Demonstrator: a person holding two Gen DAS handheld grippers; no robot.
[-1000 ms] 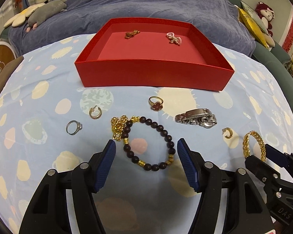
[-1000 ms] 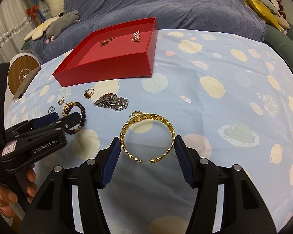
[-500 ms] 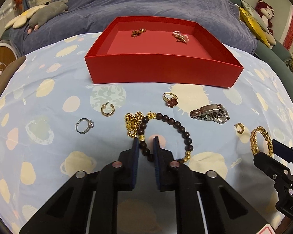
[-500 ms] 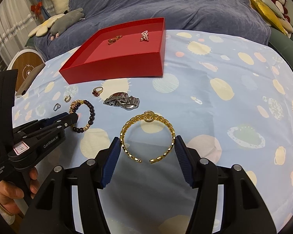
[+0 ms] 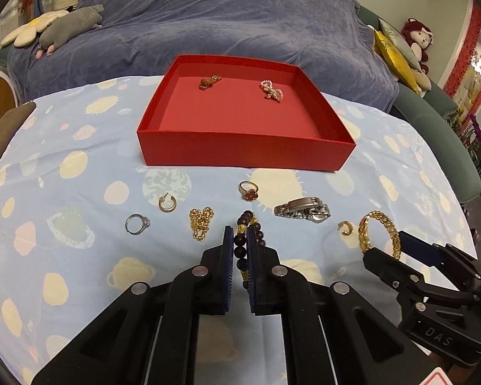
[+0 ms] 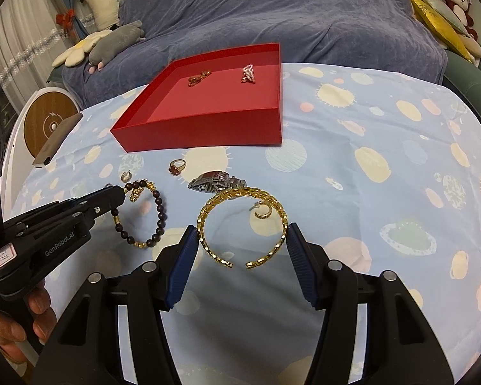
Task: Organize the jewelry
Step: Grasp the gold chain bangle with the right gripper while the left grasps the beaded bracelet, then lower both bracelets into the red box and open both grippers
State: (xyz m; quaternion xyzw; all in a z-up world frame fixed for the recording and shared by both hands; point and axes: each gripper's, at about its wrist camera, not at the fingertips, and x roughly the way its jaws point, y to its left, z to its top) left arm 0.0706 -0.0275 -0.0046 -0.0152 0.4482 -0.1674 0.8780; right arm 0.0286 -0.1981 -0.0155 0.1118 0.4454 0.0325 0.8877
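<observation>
My left fingers (image 5: 240,247) pinched on dark bead bracelet (image 6: 144,215), edge-on between pads, just above spotted worktop (image 5: 80,256). My right fingers (image 6: 240,250) spread wide, flanking gold bangle (image 6: 240,224); small hoop earring (image 6: 263,211) lies inside it. Red tray (image 5: 240,157) ahead, well apart. Risk: round beads roll from pinch during lift; bangle grab drags earring.

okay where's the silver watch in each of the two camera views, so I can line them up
Left wrist view: the silver watch lies right of centre on the cloth, between the red flower ring and the gold bangle.
Right wrist view: the silver watch sits near the centre, just beyond the gold bangle.
Shared landmark: the red tray, behind the watch in both views.
</observation>
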